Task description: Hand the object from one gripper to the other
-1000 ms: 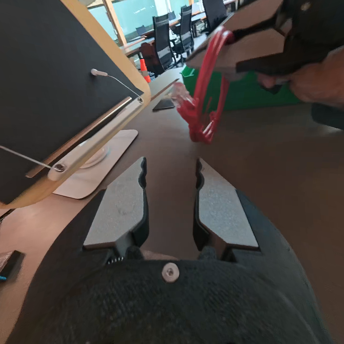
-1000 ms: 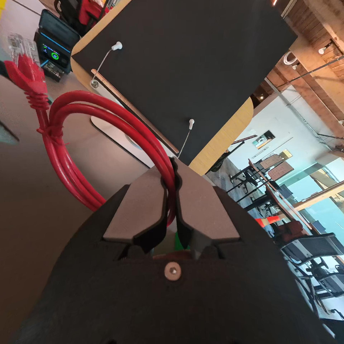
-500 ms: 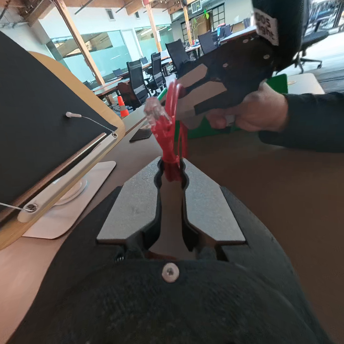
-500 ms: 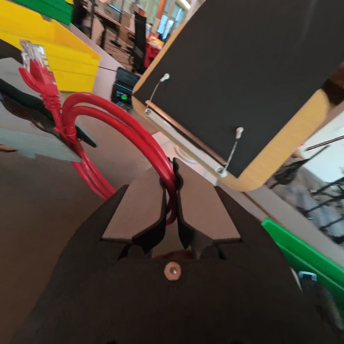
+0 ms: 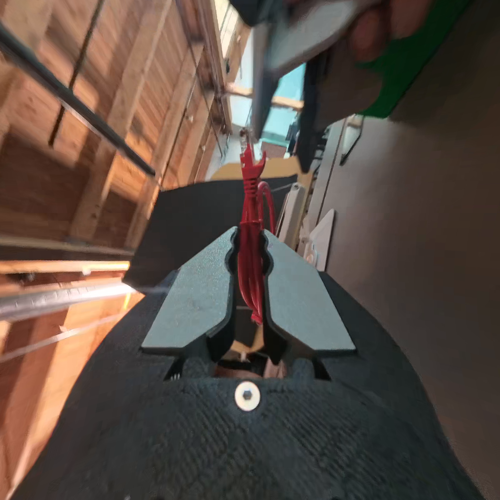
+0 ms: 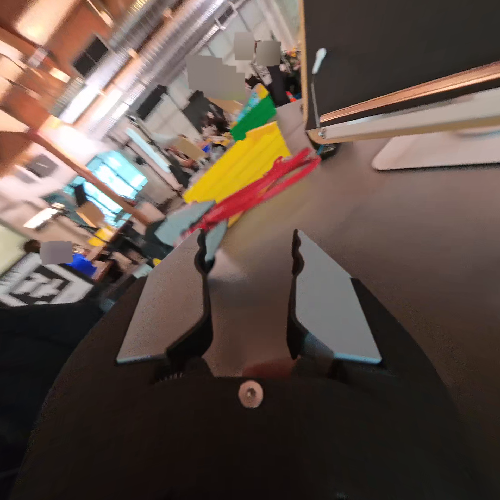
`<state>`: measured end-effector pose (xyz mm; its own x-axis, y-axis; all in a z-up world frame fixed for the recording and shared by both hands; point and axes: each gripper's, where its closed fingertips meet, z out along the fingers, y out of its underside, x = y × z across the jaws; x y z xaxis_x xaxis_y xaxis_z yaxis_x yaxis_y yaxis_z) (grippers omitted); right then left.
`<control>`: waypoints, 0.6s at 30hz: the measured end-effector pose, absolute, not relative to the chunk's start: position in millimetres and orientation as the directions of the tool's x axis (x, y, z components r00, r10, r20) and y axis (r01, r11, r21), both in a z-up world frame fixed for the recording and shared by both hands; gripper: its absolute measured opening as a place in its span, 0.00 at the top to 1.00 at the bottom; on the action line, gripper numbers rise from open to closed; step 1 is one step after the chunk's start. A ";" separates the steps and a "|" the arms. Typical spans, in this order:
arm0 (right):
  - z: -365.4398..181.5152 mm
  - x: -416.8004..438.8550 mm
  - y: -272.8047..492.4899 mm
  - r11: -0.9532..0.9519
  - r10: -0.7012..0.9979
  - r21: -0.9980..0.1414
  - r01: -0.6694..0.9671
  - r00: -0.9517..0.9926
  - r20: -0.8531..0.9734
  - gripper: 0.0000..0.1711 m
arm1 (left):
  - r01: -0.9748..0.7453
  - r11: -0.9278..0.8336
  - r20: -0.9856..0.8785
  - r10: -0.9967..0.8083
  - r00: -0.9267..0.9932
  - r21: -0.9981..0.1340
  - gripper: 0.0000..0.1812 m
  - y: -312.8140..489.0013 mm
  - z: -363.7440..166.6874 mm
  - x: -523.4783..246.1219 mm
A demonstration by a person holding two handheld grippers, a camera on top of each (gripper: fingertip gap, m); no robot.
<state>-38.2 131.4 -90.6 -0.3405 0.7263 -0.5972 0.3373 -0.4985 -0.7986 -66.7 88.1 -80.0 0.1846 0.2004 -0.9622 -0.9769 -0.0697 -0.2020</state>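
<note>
Left gripper [image 5: 250, 238] clamps the coiled red cable [image 5: 253, 259], plug outward. Right gripper [image 6: 246, 238] gapes empty over the table [image 6: 392, 243]; yellow bin [image 6: 240, 173] and black board [image 6: 400, 54] lie beyond.

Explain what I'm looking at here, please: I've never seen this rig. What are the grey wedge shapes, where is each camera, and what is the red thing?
There is no robot arm: a person holds a two-finger tool in each hand, with a wide-angle camera looking forward along its fingers. The grey wedges are those fingers.

The left wrist view shows the left gripper shut on a coiled red cable, whose plug end points away from the camera. Above is a blurred part of the other tool and the person's hand.

The right wrist view shows the right gripper open and empty. Farther off it shows the left one holding that cable above the brown table. On the table stand yellow bins, a green bin and a black board on a white base.
</note>
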 end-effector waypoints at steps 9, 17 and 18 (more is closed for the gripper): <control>-99.1 -36.4 127.9 -0.546 0.650 -0.734 0.404 -0.350 -0.675 0.91 | -0.984 0.034 -0.982 0.058 0.178 -0.177 0.93 92.8 -109.6 -28.0; -91.5 -36.5 160.7 0.030 0.993 -0.969 0.246 -0.114 0.002 1.00 | -0.360 -0.047 -0.331 -0.296 0.896 -0.932 0.86 89.5 -112.4 -56.1; -86.9 -37.9 155.8 0.110 0.990 -0.969 0.219 -0.110 0.088 1.00 | -0.222 -0.104 -0.172 -0.357 0.918 -0.969 0.84 89.6 -114.2 -53.4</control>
